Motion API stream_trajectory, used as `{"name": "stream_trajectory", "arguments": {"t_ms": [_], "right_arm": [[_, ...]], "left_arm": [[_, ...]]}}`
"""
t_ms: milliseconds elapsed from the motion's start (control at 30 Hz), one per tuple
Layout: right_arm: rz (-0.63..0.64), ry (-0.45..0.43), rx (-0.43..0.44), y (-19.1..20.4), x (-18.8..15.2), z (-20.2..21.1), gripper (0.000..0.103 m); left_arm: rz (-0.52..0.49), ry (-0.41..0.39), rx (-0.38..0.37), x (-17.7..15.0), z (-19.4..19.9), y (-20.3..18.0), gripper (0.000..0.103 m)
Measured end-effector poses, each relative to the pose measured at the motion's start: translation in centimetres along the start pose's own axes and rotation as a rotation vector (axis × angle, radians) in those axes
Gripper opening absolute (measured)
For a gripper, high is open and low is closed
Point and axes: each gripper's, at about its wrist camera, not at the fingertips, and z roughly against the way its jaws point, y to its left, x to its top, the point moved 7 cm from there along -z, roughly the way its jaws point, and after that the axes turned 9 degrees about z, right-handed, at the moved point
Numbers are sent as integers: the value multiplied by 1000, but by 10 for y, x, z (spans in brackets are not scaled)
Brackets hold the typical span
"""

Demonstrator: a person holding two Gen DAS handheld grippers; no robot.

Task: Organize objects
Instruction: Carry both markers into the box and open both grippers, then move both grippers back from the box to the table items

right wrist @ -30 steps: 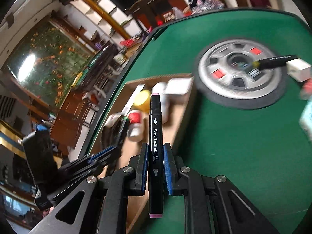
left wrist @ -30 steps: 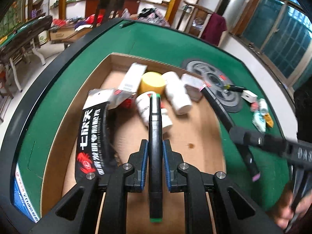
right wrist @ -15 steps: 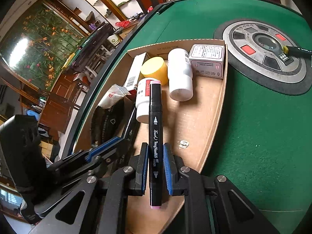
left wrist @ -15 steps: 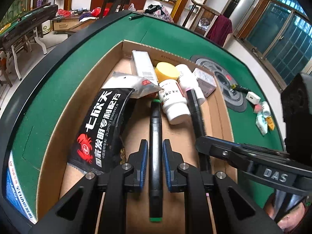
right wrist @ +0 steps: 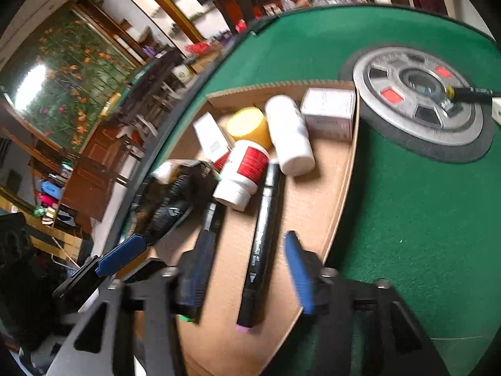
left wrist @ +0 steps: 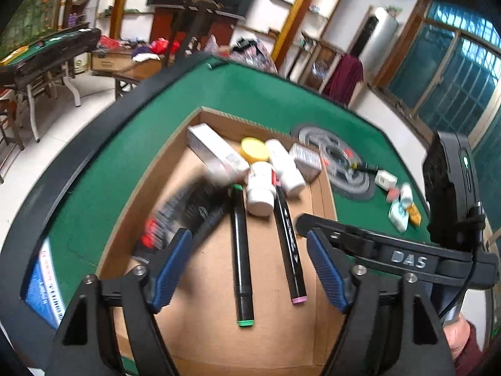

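Note:
A green-tipped black marker and a pink-tipped black marker lie side by side on the floor of the cardboard box. My left gripper hovers over the green-tipped one. Its jaws are opening, and its blue pads stand well clear of the marker. My right gripper is above the pink-tipped marker. Its jaws are also opening, with nothing pressed between the pads. In the right wrist view the green-tipped marker is partly hidden behind a finger.
At the far end of the box are white bottles, a yellow-lidded jar, small white cartons and a black pouch. A grey round disc lies on the green table, with small packets to its right.
Both grippers have opened and let go of their markers, which now lie on the box floor. The left gripper has pulled back and risen a little.

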Motion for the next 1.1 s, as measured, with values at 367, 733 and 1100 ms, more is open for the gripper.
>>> {"name": "stream_trajectory", "arguments": {"t_ms": [367, 733, 1100], "right_arm": [[130, -263, -243, -33, 12, 91, 103], [31, -382, -595, -142, 14, 170, 103], [-300, -403, -619, -293, -3, 229, 103]], "left_arm": [[48, -128, -226, 17, 43, -37, 97], [-61, 145, -408, -35, -11, -131, 99], [-190, 232, -254, -64, -54, -181, 99]]}}
